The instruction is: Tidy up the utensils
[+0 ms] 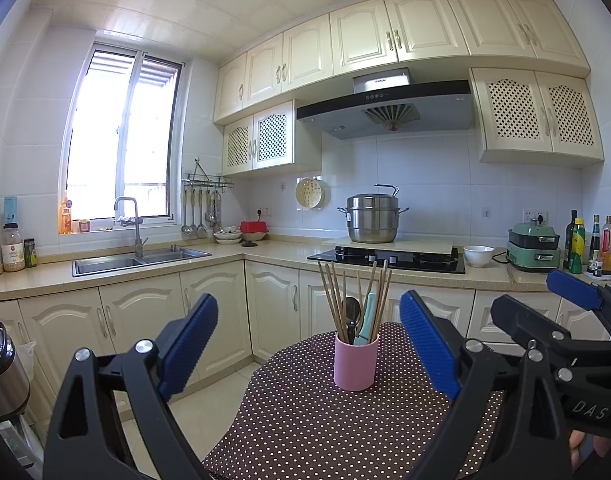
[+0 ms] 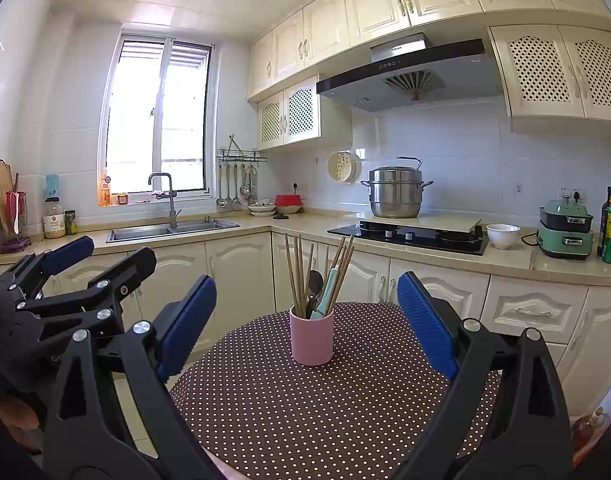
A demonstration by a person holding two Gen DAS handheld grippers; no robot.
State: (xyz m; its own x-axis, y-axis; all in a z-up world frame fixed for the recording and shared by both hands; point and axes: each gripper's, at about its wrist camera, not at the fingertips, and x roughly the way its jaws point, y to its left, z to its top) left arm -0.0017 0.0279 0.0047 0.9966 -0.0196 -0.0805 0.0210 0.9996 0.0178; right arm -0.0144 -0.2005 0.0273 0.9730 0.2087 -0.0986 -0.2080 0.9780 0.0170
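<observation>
A pink cup (image 1: 355, 362) stands upright on a round table with a brown polka-dot cloth (image 1: 305, 432). It holds several wooden chopsticks (image 1: 334, 296), a dark spoon (image 1: 351, 314) and a teal-handled utensil (image 1: 367, 318). My left gripper (image 1: 307, 340) is open and empty, held above the near side of the table. The same cup (image 2: 312, 338) shows in the right wrist view on the cloth (image 2: 325, 420). My right gripper (image 2: 305, 320) is open and empty, level with the cup and short of it. Each gripper sees the other at its side.
Cream kitchen cabinets and a counter run behind the table, with a sink (image 1: 141, 258), a black hob (image 1: 389, 258) bearing a steel pot (image 1: 372, 219), a white bowl (image 1: 478, 255) and a green appliance (image 1: 533, 246). Ladles hang on a wall rack (image 1: 201, 216).
</observation>
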